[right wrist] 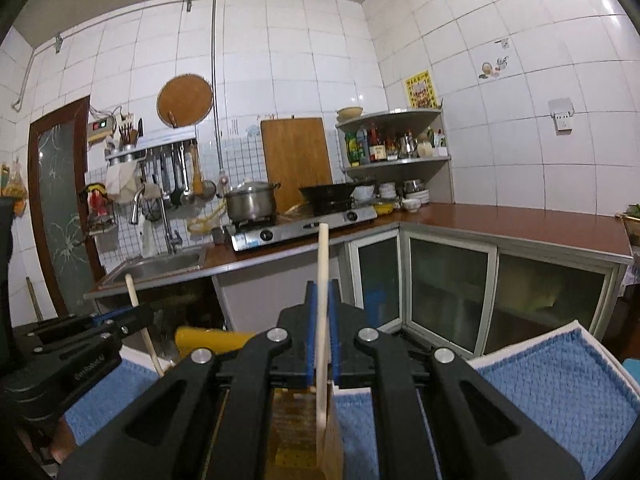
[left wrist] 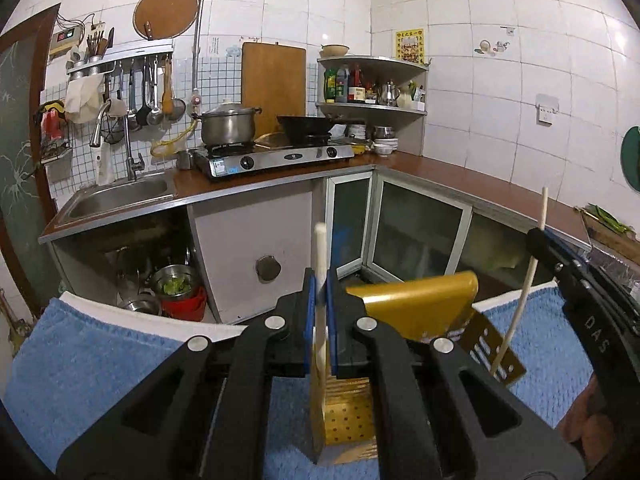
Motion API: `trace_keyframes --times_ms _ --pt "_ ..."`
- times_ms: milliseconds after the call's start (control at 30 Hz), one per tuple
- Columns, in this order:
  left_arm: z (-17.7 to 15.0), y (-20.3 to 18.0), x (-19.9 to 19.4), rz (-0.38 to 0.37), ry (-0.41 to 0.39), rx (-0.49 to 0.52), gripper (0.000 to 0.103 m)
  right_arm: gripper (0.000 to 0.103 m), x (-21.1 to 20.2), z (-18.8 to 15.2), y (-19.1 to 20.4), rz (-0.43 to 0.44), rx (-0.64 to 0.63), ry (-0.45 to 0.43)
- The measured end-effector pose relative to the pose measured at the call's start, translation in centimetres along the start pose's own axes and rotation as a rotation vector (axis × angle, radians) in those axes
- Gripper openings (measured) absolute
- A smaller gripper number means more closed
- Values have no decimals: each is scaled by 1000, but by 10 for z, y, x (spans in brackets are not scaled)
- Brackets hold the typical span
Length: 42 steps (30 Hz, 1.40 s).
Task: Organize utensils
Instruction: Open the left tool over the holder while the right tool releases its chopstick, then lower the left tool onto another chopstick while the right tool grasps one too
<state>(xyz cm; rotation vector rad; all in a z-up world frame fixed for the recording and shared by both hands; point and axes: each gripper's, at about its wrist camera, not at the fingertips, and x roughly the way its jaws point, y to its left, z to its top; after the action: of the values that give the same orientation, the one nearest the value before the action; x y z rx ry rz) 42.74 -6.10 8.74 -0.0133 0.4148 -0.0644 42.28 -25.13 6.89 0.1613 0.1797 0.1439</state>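
My left gripper is shut on a cream chopstick that stands upright, its lower end inside a gold perforated utensil holder on a blue towel. The holder's gold lid stands open behind it. My right gripper is shut on a second cream chopstick, upright over the same holder. The right gripper with its chopstick shows at the right of the left wrist view. The left gripper shows at the left of the right wrist view.
A kitchen counter runs behind with a sink, a gas stove, a steel pot and a wok. Glass cabinet doors stand below. Bowls sit under the sink. Hanging utensils line the wall.
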Motion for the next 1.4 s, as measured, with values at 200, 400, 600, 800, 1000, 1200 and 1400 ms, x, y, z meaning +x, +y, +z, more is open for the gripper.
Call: trace_keyframes --times_ms 200,400,600,800,1000,1200,1400 --pt "-13 -1 4 -7 31 -3 4 6 5 -23 2 -6 -25 47" --pt "-12 5 -9 -28 42 -22 4 7 5 -23 2 20 -15 108" --pt "0 15 -48 -41 27 -65 26 7 -25 -4 -2 36 25 96" --pt "-6 31 -95 15 25 -52 68 58 -74 1 5 -13 -43 92" --pt "-44 46 -126 91 69 -60 93 61 -117 -30 7 -65 -68 179" --pt "-87 45 -144 97 122 -23 98 74 -146 -73 4 -108 -51 264" --pt "-130 42 -141 92 195 -12 98 77 -146 -113 4 -149 -29 350"
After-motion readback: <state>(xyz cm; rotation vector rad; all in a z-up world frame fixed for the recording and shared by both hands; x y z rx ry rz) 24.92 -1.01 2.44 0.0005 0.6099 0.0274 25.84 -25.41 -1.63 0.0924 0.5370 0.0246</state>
